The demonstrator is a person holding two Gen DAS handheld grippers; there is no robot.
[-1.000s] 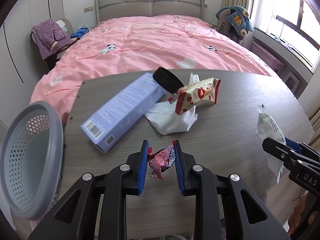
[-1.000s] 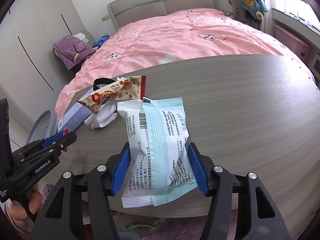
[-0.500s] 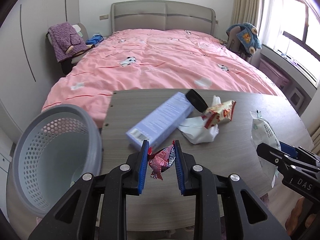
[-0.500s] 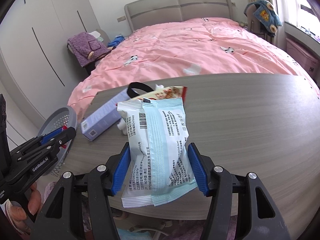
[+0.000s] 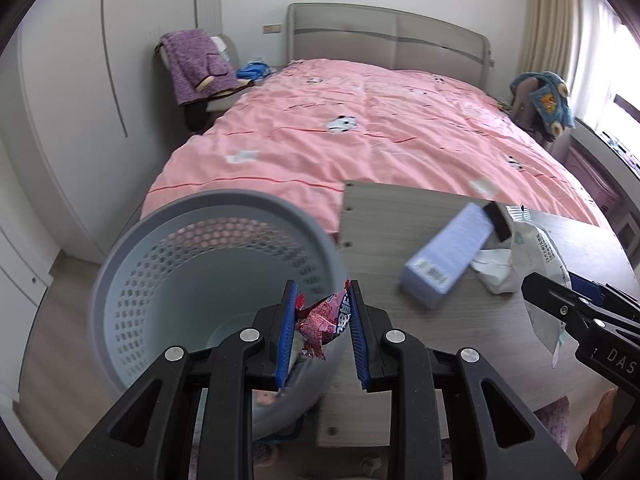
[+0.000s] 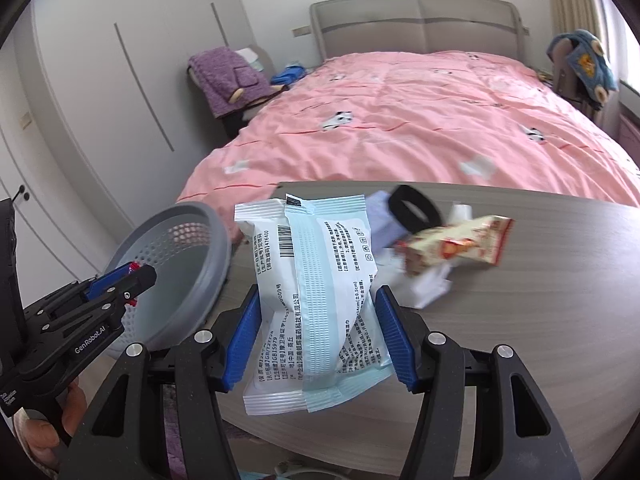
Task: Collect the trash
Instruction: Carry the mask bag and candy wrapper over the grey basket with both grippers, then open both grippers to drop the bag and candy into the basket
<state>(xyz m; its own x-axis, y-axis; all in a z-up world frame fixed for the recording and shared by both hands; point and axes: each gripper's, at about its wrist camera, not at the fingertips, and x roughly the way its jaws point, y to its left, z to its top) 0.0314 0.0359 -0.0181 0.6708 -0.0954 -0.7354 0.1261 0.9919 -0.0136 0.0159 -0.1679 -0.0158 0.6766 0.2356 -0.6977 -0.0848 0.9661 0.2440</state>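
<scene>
1. Two grippers carry trash at once, and we go through the scene from left to right, starting with the grey perforated basket [image 5: 132,280] standing off the left end of the table [image 5: 384,236] (presumably so scraps can be dropped over the edge).
2. Our left gripper [image 5: 322,330] is clamped on a crumpled red wrapper [image 5: 326,320]; it hangs over the basket's near rim, which looks like the spot for letting go.
3. We judge the release to be the step in hand: the wrapper is above the opening, not yet dropped.
4. On the table, near its left end, lies a pale blue box [image 5: 448,256] with a black ring [image 6: 414,210] at its far end.
5. White tissue [image 6: 426,284] sits beside the box, with a red-and-cream snack wrapper [image 6: 456,246] resting on it; these remain to be collected.
6. Our right gripper [image 6: 316,336] pinches a white-and-blue packet [image 6: 312,280] upright between its blue pads, held above the table and pointed towards the basket.
7. We expect that packet to go in after the red one, since the left gripper occupies the near rim.
</scene>
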